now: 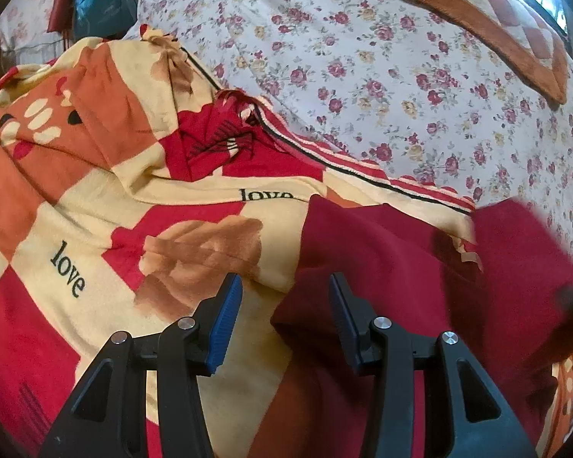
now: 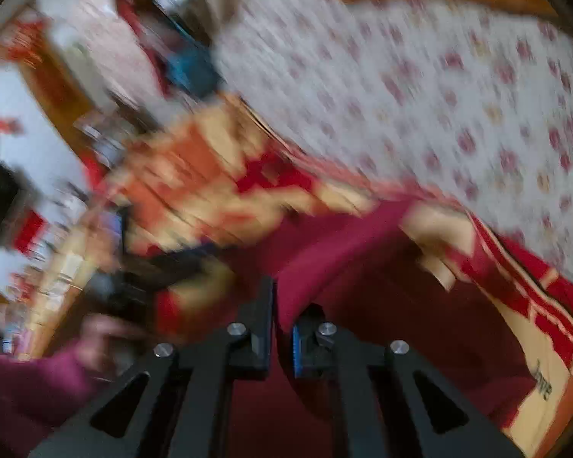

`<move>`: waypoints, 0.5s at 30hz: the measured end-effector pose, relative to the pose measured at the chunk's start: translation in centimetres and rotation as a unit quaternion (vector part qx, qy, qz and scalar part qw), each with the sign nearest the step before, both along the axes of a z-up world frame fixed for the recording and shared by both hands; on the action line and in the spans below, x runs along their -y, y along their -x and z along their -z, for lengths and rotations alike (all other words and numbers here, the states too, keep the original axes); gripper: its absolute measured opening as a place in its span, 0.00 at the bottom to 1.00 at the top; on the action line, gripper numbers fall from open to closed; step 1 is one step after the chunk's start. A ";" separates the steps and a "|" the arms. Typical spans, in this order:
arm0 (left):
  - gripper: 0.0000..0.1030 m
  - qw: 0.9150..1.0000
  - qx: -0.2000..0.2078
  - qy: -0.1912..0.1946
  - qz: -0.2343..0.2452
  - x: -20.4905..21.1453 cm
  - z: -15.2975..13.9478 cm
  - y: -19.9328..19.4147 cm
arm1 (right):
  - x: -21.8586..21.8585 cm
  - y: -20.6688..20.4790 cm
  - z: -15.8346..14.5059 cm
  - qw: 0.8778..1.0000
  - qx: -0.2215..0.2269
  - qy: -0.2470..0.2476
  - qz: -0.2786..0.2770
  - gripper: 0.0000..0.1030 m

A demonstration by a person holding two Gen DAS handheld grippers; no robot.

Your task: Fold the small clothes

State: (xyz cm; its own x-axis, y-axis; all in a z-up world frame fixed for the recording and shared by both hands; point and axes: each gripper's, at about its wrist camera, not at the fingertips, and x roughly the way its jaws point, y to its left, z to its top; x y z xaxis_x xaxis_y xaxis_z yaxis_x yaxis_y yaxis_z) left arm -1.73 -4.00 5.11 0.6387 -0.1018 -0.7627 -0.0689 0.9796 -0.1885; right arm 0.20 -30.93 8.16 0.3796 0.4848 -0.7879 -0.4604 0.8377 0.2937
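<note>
A home bedroom: bed under flower-print sheet (image 1: 363, 57), checkered "love" blanket (image 1: 95, 210), quilted mat (image 1: 496, 19) at far right corner.

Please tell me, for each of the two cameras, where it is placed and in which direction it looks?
Left wrist view: sits behind the open left claw, looking down and forward at the dark red garment on the love-print blanket, floral sheet beyond.
Right wrist view: sits behind the right claw, closed on a fold of the garment; the picture is blurred. A magenta-sleeved arm shows at lower left.
Shared: garment, blanket, floral sheet.
</note>
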 end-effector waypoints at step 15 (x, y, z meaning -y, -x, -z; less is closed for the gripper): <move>0.25 1.000 -0.003 0.008 0.003 0.1 0.1 0.0 | -3.4 -1.0 2.1 0.995 0.011 0.061 0.083 0.46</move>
State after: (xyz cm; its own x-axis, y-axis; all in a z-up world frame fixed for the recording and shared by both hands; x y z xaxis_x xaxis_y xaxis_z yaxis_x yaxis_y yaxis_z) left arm -1.76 -4.13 5.06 0.6330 -0.1182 -0.7651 -0.0634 0.9770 -0.2034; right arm 1.23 -27.52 6.01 0.4649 0.3150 -0.8275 -0.3179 0.9316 0.1760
